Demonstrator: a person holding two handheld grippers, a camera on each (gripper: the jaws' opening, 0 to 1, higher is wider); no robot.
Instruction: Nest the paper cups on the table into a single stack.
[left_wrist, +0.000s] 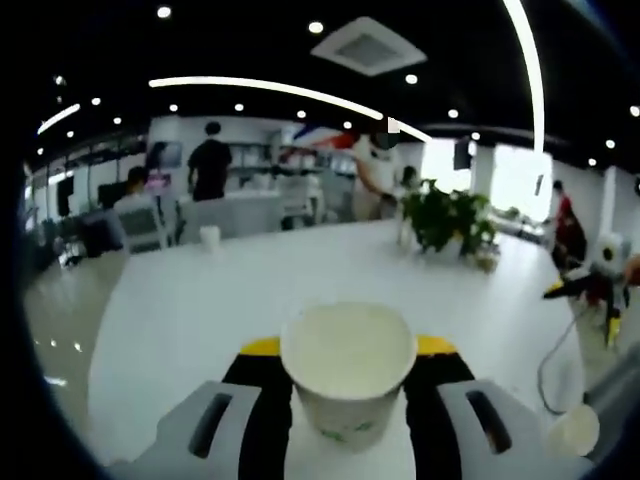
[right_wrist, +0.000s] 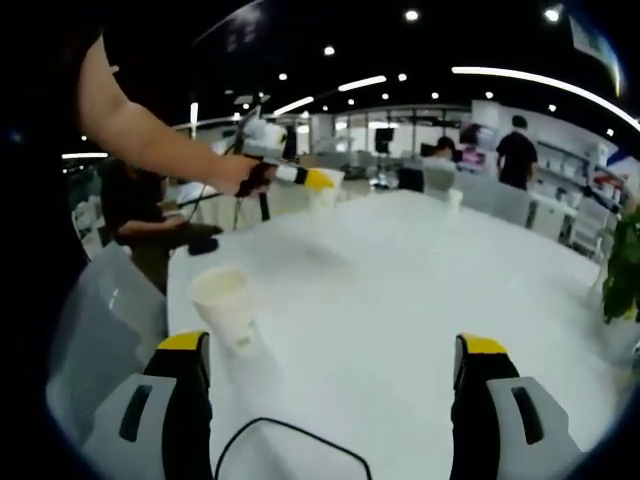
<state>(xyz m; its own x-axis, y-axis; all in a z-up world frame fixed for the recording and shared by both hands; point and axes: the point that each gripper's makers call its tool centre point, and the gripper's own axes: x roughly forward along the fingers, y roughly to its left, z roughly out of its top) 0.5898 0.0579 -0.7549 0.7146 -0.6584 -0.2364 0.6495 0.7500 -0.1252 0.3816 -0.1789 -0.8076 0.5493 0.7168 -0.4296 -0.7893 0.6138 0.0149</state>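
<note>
White and long, the surface (right_wrist: 400, 290) runs through an open office. Closest in, the left hand-held gripper (left_wrist: 350, 400) grasps a paper cup (left_wrist: 348, 370) between its jaws; the right hand-held gripper (right_wrist: 335, 370) is spread wide, holding nothing, a second cup (right_wrist: 228, 308) just ahead of its left jaw. Mid-task, I'd say: the carried cup must travel there and drop inside. Farther off stands a third cup (left_wrist: 209, 237).

The left claw (left_wrist: 347, 420) grips an upright paper cup (left_wrist: 348, 368) between its jaws, above the white surface (left_wrist: 250, 290). Far beyond that cup stands a small cup (left_wrist: 210, 237); to its right, a potted plant (left_wrist: 450, 220) and the other claw (left_wrist: 590, 287).
</note>
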